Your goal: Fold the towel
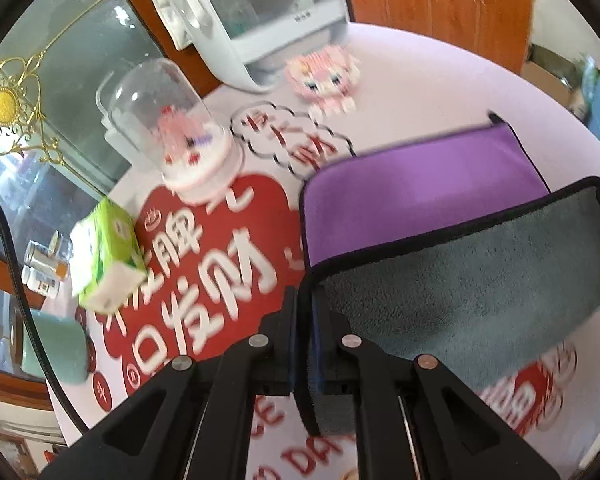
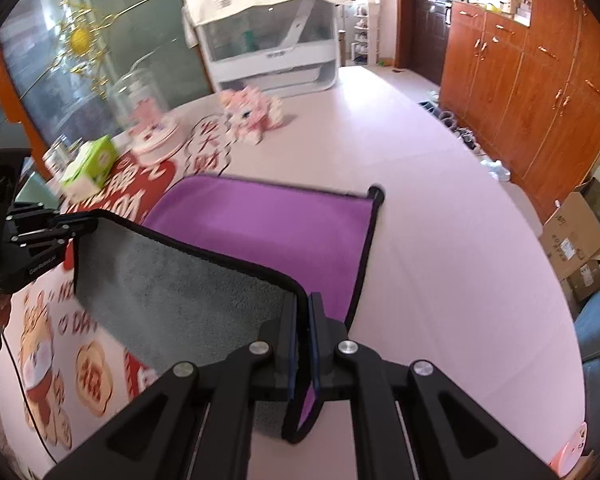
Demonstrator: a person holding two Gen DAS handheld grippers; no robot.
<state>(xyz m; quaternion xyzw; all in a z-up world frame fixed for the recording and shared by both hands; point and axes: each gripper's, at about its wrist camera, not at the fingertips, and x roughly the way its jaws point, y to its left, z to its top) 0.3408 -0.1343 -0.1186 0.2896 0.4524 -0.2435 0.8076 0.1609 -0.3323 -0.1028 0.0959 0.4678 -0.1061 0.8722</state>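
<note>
The towel [image 1: 420, 196] is purple on one face and grey on the other, with a black hem. Its far half lies flat on the table, purple side up [image 2: 280, 236]. The near half is lifted, grey side [image 2: 180, 292] facing me. My left gripper [image 1: 305, 308] is shut on the near left corner of the towel. My right gripper [image 2: 303, 312] is shut on the near right corner. The left gripper also shows at the left of the right wrist view [image 2: 66, 228], holding its corner above the table. The near hem is stretched between both grippers.
A pink table [image 2: 440, 240] carries a red printed mat [image 1: 220, 248], a glass dome with a pink figure [image 1: 172, 128], a green tissue box [image 1: 108, 256], a pink toy [image 1: 324, 76] and a white appliance [image 1: 252, 20]. Wooden cabinets [image 2: 540, 80] stand to the right.
</note>
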